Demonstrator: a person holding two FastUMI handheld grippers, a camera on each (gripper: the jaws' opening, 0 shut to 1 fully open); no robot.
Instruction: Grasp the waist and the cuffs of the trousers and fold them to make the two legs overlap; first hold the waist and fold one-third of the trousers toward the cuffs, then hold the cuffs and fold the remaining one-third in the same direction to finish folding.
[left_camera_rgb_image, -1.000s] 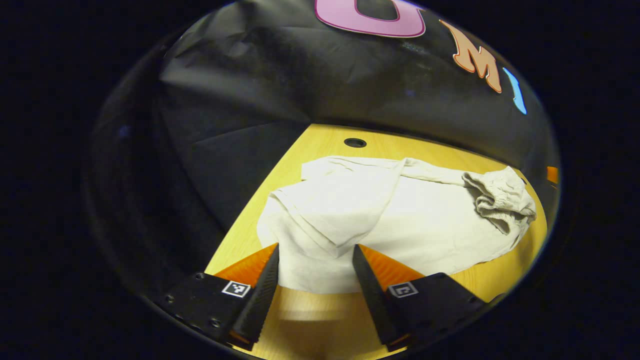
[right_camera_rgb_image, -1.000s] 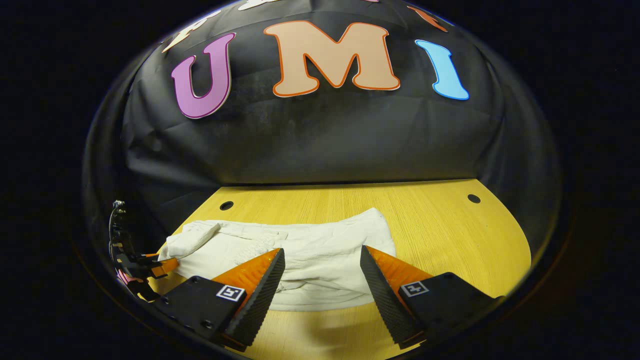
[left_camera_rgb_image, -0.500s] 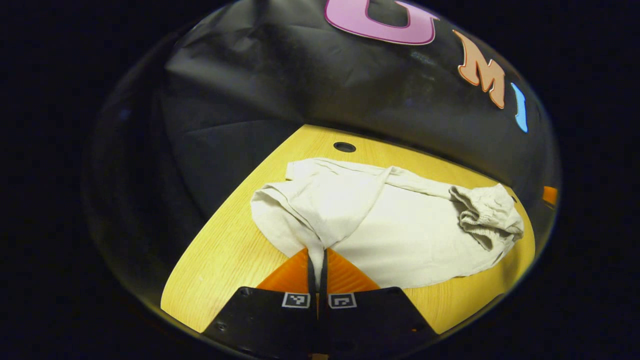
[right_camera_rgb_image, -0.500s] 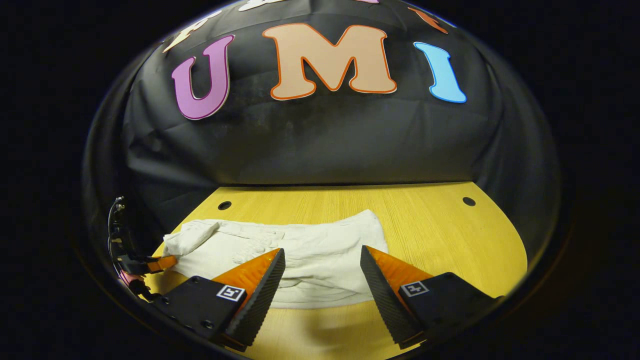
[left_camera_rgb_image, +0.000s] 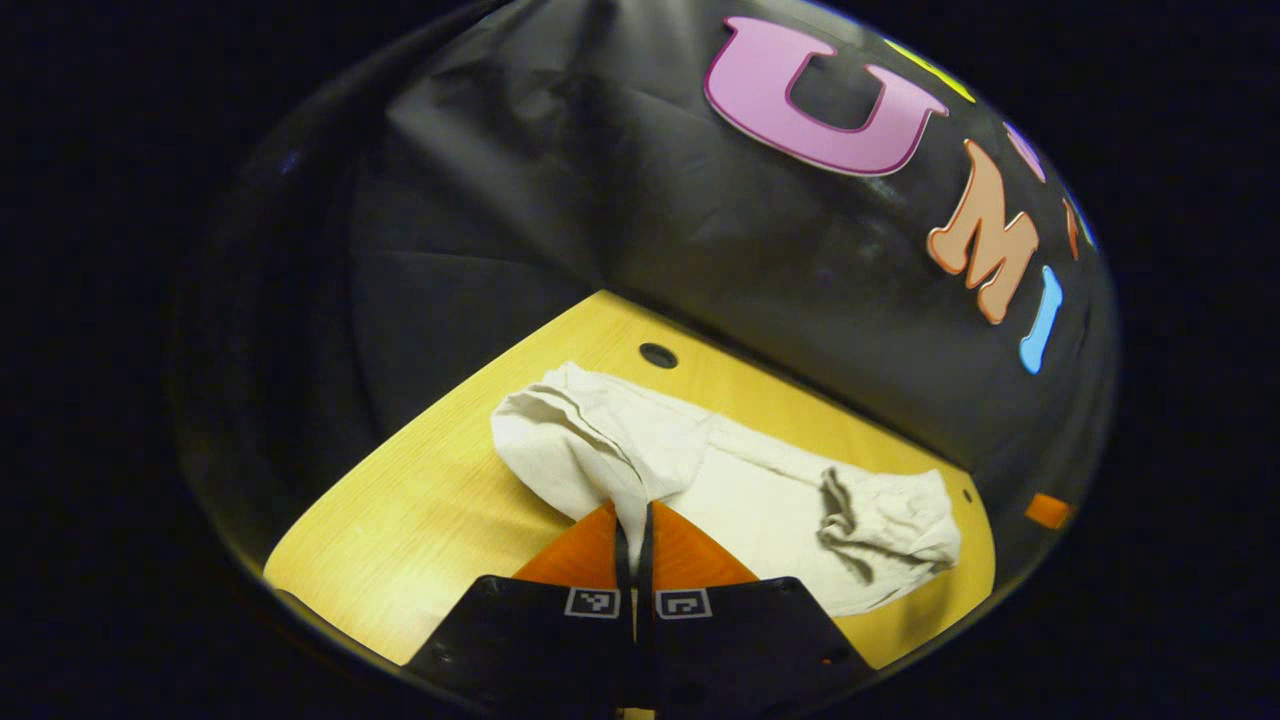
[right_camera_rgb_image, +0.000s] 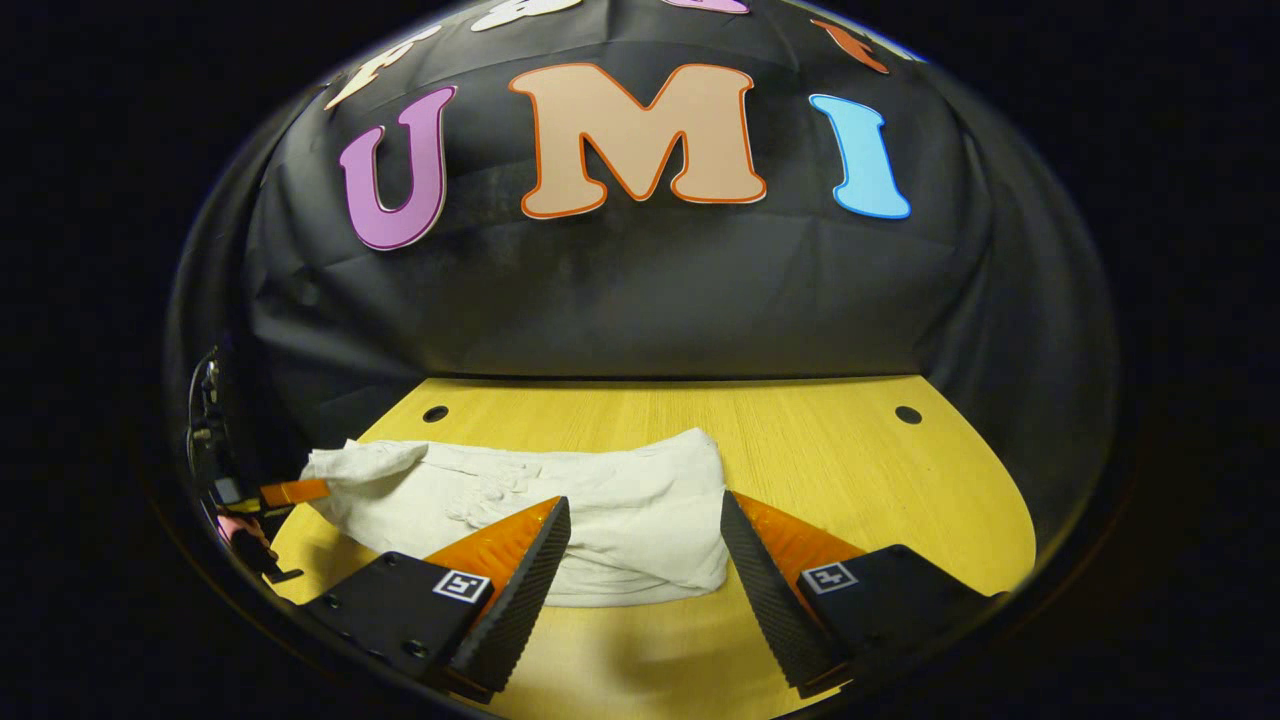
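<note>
Cream trousers (left_camera_rgb_image: 740, 490) lie crumpled on the yellow wooden table (left_camera_rgb_image: 420, 520). In the left gripper view, my left gripper (left_camera_rgb_image: 634, 520) is shut on a pinched-up edge of the trousers at their cuff end, with cloth rising between its fingers; the gathered waistband (left_camera_rgb_image: 890, 525) lies at the far right. In the right gripper view, the trousers (right_camera_rgb_image: 600, 500) stretch across the table, and my right gripper (right_camera_rgb_image: 645, 520) stands open just above their near edge, nothing between its fingers. The left gripper (right_camera_rgb_image: 290, 492) shows at the left, at the trousers' end.
Round holes (right_camera_rgb_image: 908, 414) (right_camera_rgb_image: 435, 413) mark the table's back corners, with another hole (left_camera_rgb_image: 657, 355) seen from the left gripper. Black cloth walls close in the back and sides. Bare tabletop (right_camera_rgb_image: 880, 490) lies to the right of the trousers.
My left gripper closed on the trousers' edge, then lifted and pulled back, bunching the cloth. The right gripper stayed open and drew back slightly.
</note>
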